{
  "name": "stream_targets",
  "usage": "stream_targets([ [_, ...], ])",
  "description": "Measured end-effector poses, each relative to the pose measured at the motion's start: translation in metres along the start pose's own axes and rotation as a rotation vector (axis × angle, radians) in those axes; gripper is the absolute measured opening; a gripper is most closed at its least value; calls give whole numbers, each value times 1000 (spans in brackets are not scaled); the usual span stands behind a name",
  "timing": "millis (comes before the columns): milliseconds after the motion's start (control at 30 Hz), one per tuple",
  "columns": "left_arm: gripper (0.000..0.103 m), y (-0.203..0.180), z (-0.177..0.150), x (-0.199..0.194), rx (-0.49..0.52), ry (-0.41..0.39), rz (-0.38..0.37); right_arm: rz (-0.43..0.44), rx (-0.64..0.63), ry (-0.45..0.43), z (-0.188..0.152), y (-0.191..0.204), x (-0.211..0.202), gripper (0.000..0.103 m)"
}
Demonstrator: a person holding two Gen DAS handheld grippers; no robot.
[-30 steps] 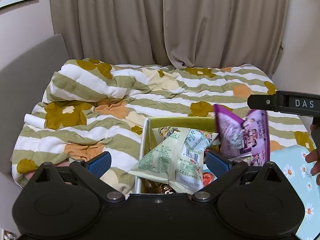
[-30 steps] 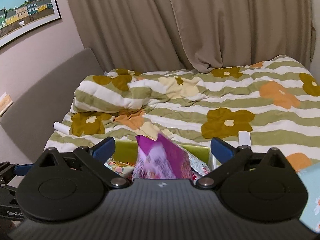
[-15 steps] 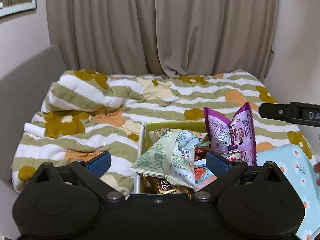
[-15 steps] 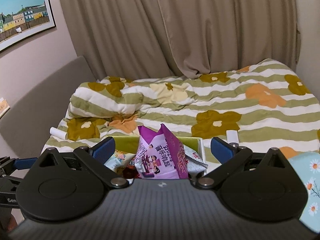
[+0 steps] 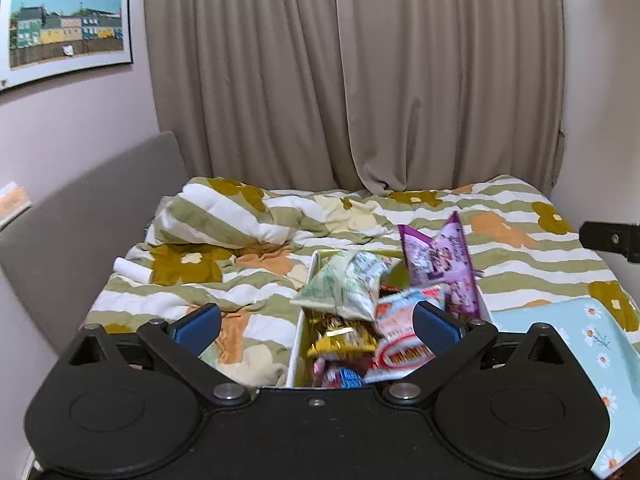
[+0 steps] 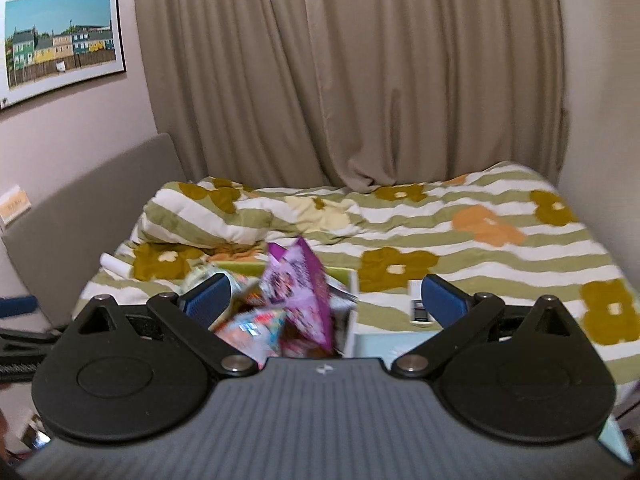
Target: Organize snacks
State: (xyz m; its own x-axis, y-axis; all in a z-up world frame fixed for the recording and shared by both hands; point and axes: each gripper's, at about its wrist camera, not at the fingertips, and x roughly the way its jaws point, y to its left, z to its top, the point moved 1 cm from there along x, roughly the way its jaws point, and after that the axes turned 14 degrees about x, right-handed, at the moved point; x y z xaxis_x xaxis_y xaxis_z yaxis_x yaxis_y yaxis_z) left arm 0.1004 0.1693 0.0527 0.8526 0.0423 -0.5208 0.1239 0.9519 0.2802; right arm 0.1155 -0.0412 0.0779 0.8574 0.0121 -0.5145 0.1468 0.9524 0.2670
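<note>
left tool [image 5: 316,322]: jaws wide, empty | right tool [image 6: 326,298]: jaws wide, empty | box [image 5: 298,350] of snacks ahead of both | purple bag [image 5: 440,268] upright at its right side, on bed [image 5: 520,256]

Box: the white rectangular snack box [image 5: 301,344] lies on the striped flowered quilt [image 5: 520,256].
Purple foil packet [image 5: 440,264]: in the box, at 1 o'clock.
Light blue daisy tray [image 5: 560,320]: at 3 o'clock beside the box.

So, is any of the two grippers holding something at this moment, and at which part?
Nothing is held. The left gripper and the right gripper are both open, and the purple foil snack bag stands free in the white box.
</note>
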Motion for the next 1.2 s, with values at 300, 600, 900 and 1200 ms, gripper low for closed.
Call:
stream_targets([
  [300, 103, -41, -18, -57, -11, -66, -6, -104, -27, 41, -37, -36, -55, 103],
  [600, 103, -70, -36, -78, 20, -75, -44, -166, -12, 105, -75, -65, -88, 103],
  [900, 103, -84, -46, -88, 46, -76, -51, -190, -2, 91, -80, -75, -104, 103],
  [1200, 103, -89, -48, -94, 51, -86, -55, -188, 1, 88, -80, -76, -107, 103],
])
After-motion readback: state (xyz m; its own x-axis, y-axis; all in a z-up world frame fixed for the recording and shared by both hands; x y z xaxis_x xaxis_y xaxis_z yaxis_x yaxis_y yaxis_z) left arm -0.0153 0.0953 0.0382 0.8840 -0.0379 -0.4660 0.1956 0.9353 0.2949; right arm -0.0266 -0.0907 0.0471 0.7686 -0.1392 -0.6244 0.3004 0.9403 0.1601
